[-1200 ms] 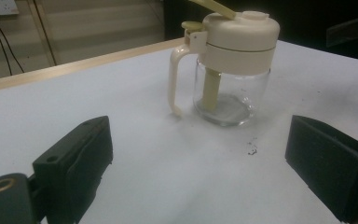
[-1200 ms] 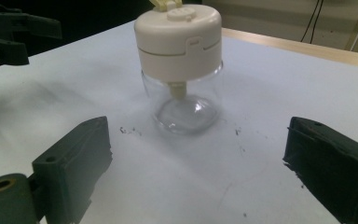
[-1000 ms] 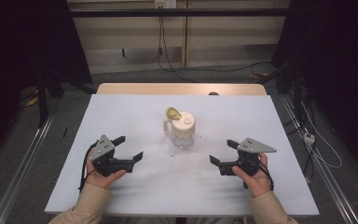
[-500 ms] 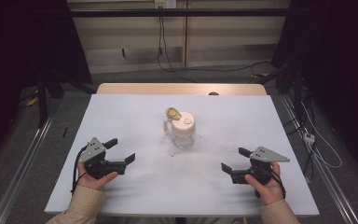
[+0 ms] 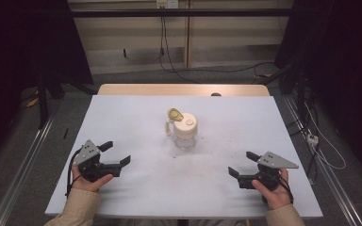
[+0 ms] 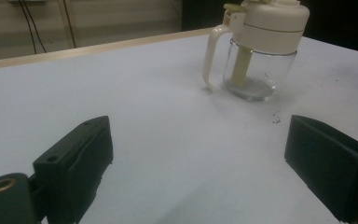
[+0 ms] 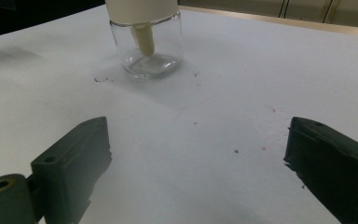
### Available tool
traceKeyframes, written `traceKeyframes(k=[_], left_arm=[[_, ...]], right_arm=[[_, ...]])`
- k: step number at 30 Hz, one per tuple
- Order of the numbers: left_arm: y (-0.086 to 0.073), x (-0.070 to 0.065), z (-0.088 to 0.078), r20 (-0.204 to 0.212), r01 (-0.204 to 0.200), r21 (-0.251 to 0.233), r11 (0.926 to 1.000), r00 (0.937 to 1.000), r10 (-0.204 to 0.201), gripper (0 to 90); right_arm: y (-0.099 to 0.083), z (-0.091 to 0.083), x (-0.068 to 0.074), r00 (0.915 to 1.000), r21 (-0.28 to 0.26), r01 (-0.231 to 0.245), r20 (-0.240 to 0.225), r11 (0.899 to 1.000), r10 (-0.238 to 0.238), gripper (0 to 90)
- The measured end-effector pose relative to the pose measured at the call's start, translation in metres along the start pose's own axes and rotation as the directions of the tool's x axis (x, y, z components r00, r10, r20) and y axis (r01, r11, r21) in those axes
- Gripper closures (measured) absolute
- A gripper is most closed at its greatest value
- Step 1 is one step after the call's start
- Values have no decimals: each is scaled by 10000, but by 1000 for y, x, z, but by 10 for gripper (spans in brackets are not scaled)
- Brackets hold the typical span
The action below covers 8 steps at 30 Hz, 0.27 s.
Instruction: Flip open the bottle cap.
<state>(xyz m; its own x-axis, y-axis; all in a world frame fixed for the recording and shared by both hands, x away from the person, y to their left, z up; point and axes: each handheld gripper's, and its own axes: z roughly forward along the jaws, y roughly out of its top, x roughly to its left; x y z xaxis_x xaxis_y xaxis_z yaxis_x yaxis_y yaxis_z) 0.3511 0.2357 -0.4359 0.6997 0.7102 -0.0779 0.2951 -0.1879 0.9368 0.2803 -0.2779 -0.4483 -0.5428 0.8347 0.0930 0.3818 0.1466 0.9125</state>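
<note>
Both grippers have drawn back toward the near edge of the table and spread outward over the last second, so we now sit farther from the jar than we did.

On the left, our left gripper (image 5: 114, 154) rests low over the table near the near-left corner, held in the left hand (image 5: 87, 175). Its jaws stand wide apart with nothing between them; in the left gripper view we look through the gap across bare tabletop.

In the middle of the table (image 5: 122, 113) stands the jar (image 5: 184, 133), upright: a clear glass body with a cream lid, a cream handle on its left side and a small flap tipped up at the top. A cream tube runs down inside the glass (image 6: 260, 70), and the glass looks empty. A few dark specks lie on the tabletop just beside its base.

On the right, our right gripper (image 5: 243, 164) sits near the near-right corner in the right hand (image 5: 272, 188), jaws likewise spread wide and holding nothing; its view looks up at the jar's glass base (image 7: 148, 49).

We judge this a pause well apart from the jar, with no grasp begun. Any next move calls for bringing one gripper forward to steady the glass while the other goes for the lid or handle.
</note>
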Motion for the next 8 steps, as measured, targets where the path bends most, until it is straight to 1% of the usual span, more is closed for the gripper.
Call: traceKeyframes(k=[1,3,8], left_arm=[[-1,0,0,52,88,-26,10000,9999,-88,76],[-2,0,1,52,30,76,10000,10000,-30,76],[-2,-1,3,138,131,3,9999,9998,-131,76]], right_arm=[[-1,0,-1,10000,28,-9,33,10000,9,63],[-1,0,-2,10000,32,-48,67,10000,48,63],[-2,-1,-2,9999,-11,-46,119,10000,46,63]])
